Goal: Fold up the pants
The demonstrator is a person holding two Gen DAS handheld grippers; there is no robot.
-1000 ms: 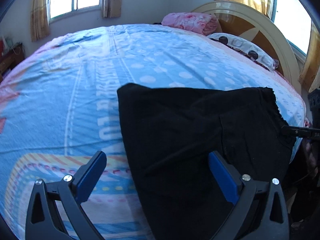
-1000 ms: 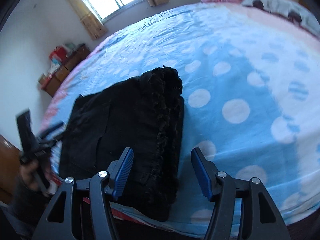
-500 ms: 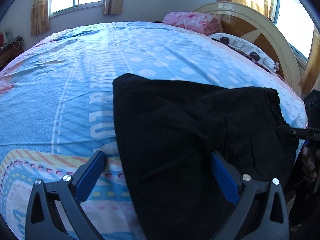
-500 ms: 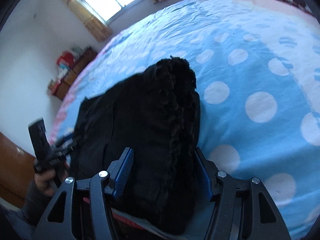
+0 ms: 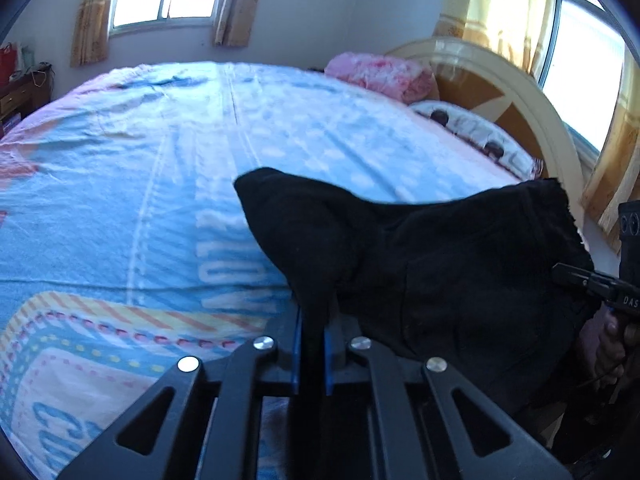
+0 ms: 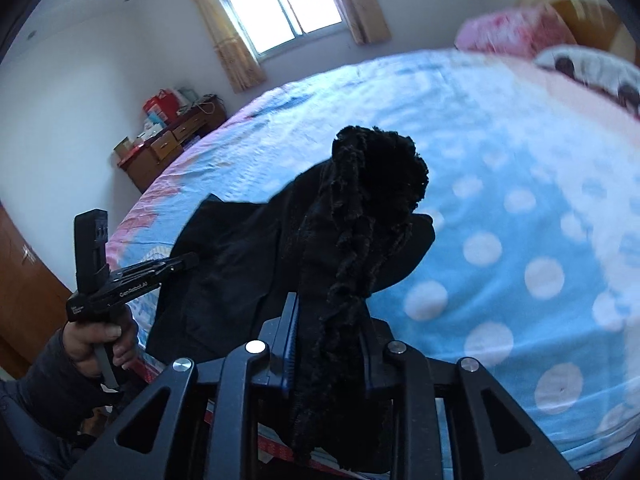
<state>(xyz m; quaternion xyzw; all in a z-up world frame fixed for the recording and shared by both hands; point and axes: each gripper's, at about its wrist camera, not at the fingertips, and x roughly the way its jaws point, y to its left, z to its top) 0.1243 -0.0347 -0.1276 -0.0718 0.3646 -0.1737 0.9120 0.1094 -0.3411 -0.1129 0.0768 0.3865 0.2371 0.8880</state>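
— How many garments are on the bed?

— One: a single pair of black pants, lying at the lower centre and right of the left wrist view, on the near edge of the bed.

— And the claws?

— Two. The left gripper is clenched on a fold of the pants at the bottom centre, its blue pads pinching the cloth. The right gripper is closing on the fuzzy gathered waistband, which rises between its fingers at the bottom centre of the right wrist view; the cloth already fills the gap.

— Hands?

— One is clear, at the lower left of the right wrist view: the left hand, in a dark sleeve, wrapped round its gripper's handle.

— What about the room?

— The bed carries a blue sheet with white dots and stripes. Two pillows sit at the upper right by a rounded headboard, one pink pillow and one white pillow. Two curtained windows show; a wooden dresser stands at the left.
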